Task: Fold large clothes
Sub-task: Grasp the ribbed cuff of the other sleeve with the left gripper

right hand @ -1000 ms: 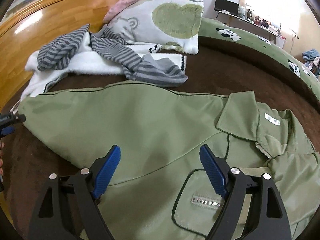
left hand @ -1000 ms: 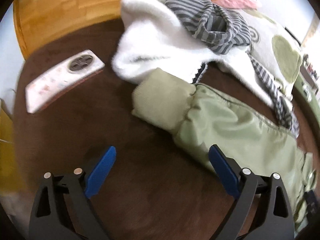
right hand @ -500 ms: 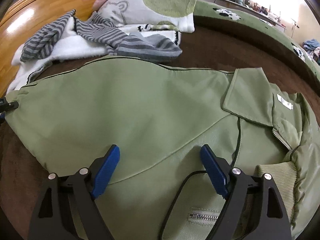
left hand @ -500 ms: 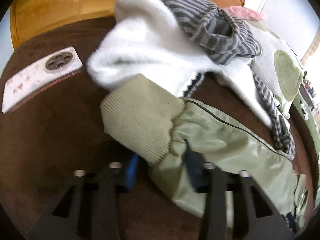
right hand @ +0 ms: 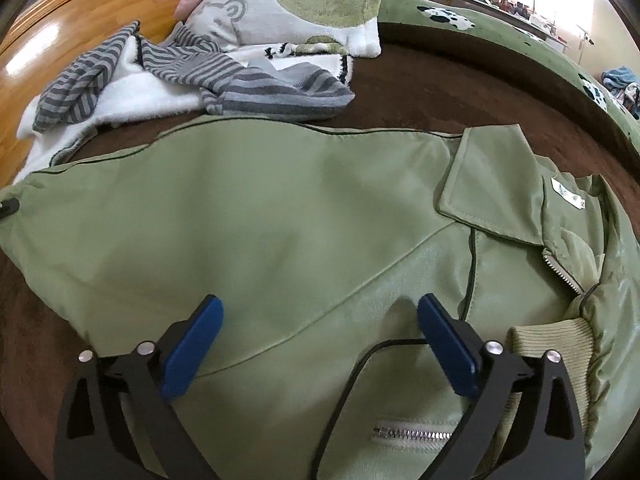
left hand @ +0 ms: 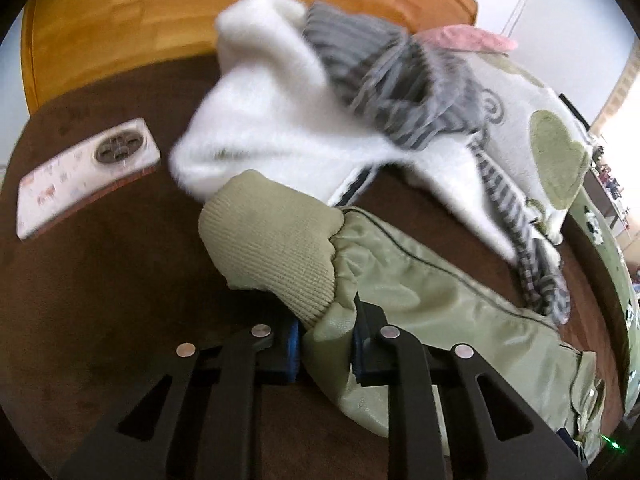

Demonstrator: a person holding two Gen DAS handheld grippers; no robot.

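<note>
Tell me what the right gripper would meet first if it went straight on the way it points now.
Most likely the green jacket: the right gripper, jaws opening with nothing between them, points down at the jacket's smooth front panel. How far above the cloth it is remains unclear.

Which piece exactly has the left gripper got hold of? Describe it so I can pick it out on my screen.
On the brown bedspread, in front of the wooden headboard, lies a green jacket. Its outstretched sleeve ends just below the fluffy white garment. The left gripper is closing on that sleeve right behind the ribbed knit cuff, the only ribbed tan-green piece there.
</note>
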